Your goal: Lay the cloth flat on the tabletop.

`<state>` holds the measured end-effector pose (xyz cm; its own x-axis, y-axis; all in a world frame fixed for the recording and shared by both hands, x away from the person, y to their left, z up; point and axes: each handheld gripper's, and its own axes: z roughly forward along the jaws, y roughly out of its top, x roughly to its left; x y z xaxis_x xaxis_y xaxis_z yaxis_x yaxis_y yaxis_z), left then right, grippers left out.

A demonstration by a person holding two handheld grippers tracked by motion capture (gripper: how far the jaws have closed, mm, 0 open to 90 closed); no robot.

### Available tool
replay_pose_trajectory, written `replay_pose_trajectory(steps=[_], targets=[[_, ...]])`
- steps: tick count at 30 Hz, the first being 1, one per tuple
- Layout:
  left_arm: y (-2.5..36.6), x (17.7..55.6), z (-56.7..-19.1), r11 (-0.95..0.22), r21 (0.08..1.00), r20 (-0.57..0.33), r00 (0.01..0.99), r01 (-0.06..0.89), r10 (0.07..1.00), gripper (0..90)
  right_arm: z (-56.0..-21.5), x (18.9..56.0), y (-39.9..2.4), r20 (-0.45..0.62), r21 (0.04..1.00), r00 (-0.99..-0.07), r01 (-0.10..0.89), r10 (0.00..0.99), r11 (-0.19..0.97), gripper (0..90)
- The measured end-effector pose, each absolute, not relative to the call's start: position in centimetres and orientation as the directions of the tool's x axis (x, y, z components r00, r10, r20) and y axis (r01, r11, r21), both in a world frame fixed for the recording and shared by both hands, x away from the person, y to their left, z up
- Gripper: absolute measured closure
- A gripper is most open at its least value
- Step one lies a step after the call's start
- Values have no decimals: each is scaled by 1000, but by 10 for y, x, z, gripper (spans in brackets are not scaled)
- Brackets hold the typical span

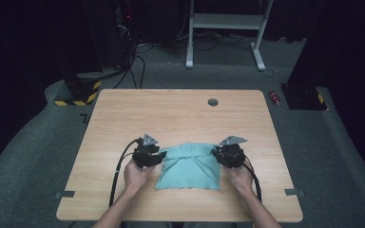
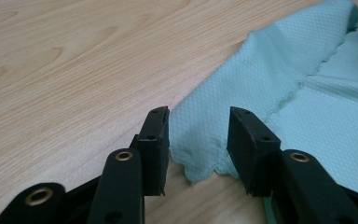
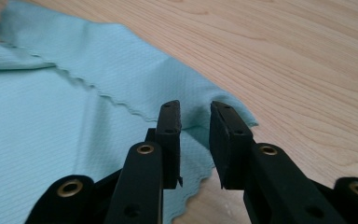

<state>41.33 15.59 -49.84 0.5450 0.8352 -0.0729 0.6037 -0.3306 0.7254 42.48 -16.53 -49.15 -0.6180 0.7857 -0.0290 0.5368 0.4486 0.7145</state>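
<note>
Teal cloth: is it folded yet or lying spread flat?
Folded. The teal cloth has both upper corners turned in over its middle, their scalloped edges meeting near the top centre on the table. How neat the fold is, cannot tell.

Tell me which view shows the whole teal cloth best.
The high view: it takes in the entire teal cloth, folded on the table between the left tool and the right tool. The left gripper view gives only one corner between open jaws; the right gripper view gives the opposite corner and its scalloped edge.
</note>
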Motion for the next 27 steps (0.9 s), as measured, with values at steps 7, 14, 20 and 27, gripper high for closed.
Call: replay_pose_trajectory(steps=[7, 14, 20, 27], targets=[[151, 421, -511, -368, 698, -49, 554, 614, 831, 618, -502, 433, -163, -41, 683, -611, 560, 791, 468, 814], [154, 423, -513, -386, 689, -47, 569, 613, 821, 850, -499, 435, -162, -38, 680, -636, 549, 771, 486, 900], [153, 425, -507, -413, 676, -31, 584, 610, 811, 897, -485, 436, -158, -38, 702, -651, 523, 759, 484, 900], [157, 431, -494, -354, 708, -88, 574, 611, 814, 899, -485, 436, -161, -33, 707, -644, 525, 764, 473, 795]])
